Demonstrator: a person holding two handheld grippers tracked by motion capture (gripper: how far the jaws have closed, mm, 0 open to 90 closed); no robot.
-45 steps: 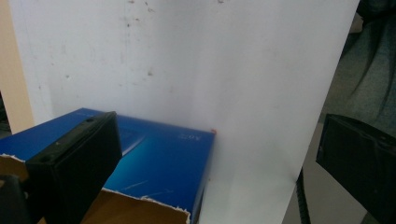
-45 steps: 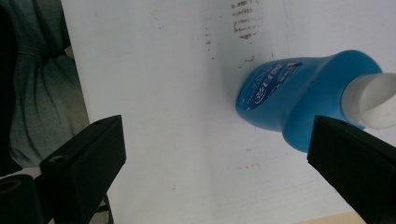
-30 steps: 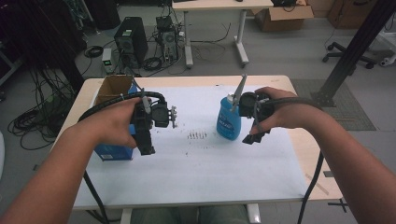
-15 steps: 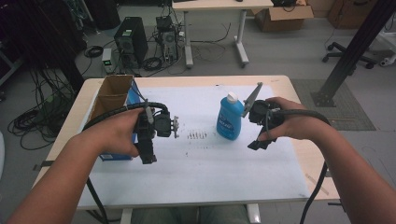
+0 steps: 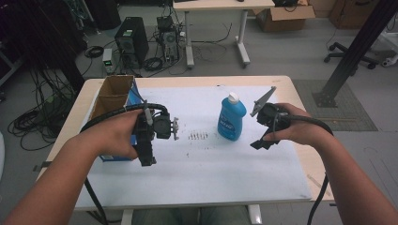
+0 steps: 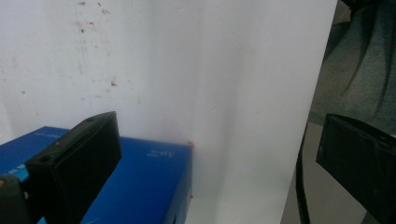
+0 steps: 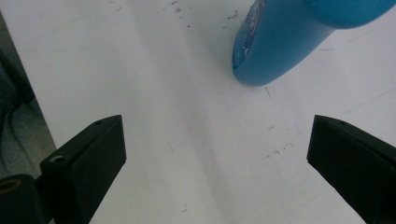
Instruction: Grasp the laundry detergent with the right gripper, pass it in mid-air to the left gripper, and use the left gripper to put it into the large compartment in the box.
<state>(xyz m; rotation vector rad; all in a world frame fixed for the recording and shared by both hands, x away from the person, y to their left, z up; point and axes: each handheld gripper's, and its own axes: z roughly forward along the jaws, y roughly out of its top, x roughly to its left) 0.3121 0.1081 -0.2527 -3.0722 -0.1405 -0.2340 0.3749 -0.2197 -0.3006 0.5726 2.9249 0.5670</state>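
Bottle position: blue bottle (image 5: 231,118) upright on the white sheet (image 5: 211,173), near table centre, white cap (image 5: 233,98) on top; nothing gripping it.
Bottle from right gripper: right gripper (image 5: 261,142) just to the bottle's right and a little nearer the person, apart from it, no contact.
Same, right gripper view: blue bottle (image 7: 289,39) upper right of the gap between the jaws, ahead and off to one side, not between them.
Long axis: vertical, standing on its base; flat broad face turned toward the person.
Right jaws: spread wide, bare sheet between them, holding nothing.
Left gripper: left gripper (image 5: 146,159) well apart from the bottle, hanging beside the blue box (image 5: 115,154) at the sheet's left edge.
Left jaws: wide apart, nothing held; one black jaw in front of the blue box (image 6: 140,182) in the left gripper view.
Nearer hand: right, clearly; judged the likelier one to take the bottle, needing a swing back toward it.
Open carton: brown cardboard box (image 5: 112,96) behind the blue box, at the table's far left.
Hidden: bottle's cap and upper body cut off in the right gripper view; label print too small to read.
Hard to tell: whether the left jaw touches the blue box or merely hangs in front of it; the box's contents.
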